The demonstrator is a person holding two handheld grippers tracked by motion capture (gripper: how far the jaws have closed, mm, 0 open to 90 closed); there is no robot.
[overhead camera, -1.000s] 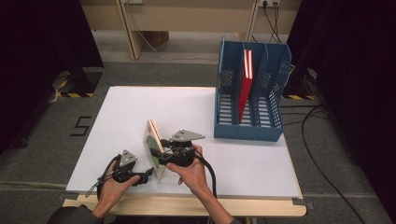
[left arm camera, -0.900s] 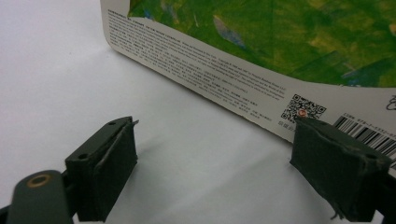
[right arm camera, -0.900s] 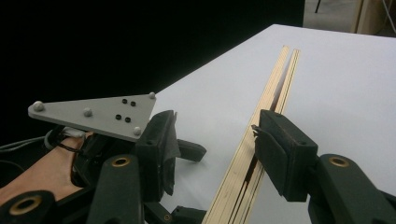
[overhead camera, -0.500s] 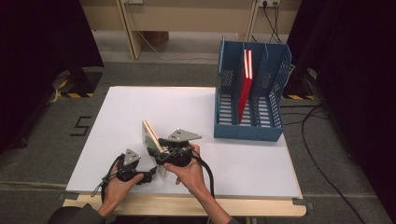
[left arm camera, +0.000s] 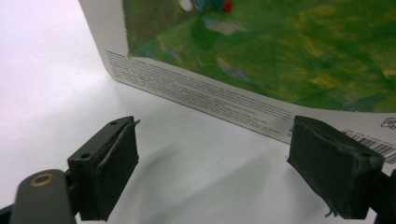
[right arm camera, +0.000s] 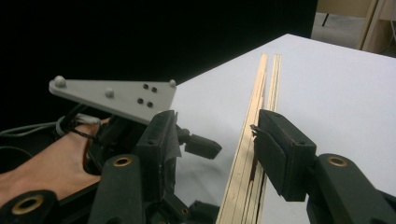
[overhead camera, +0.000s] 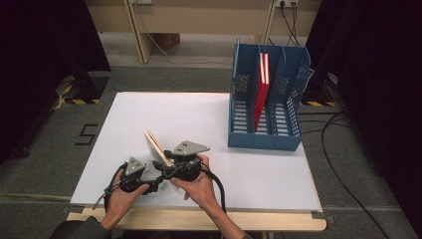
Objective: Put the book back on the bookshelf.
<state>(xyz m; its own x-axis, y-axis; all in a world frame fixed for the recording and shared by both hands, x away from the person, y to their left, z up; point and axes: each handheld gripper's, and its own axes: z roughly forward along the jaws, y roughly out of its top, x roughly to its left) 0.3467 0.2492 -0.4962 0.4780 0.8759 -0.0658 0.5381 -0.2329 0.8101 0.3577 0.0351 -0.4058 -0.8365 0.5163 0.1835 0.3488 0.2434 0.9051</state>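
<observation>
The book [overhead camera: 157, 148] stands tilted on edge on the counter [overhead camera: 209, 119], between the right hand-held gripper's [right arm camera: 212, 154] half-spread jaws; a firm pinch isn't clear. The left hand-held gripper [left arm camera: 212, 172] gapes empty beside it, and the blue rack [overhead camera: 266, 132] looks a long way off.

blue file rack [overhead camera: 266, 134], red book [overhead camera: 261, 89], white table [overhead camera: 199, 112]

Book [overhead camera: 157, 148] on table [overhead camera: 199, 114] near front edge (propped), rack [overhead camera: 266, 134] far right

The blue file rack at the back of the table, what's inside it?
The blue file rack holds one red book, standing and leaning in a middle slot. The other slots look empty through their slatted floors, though the perforated walls hide parts of them.
</observation>
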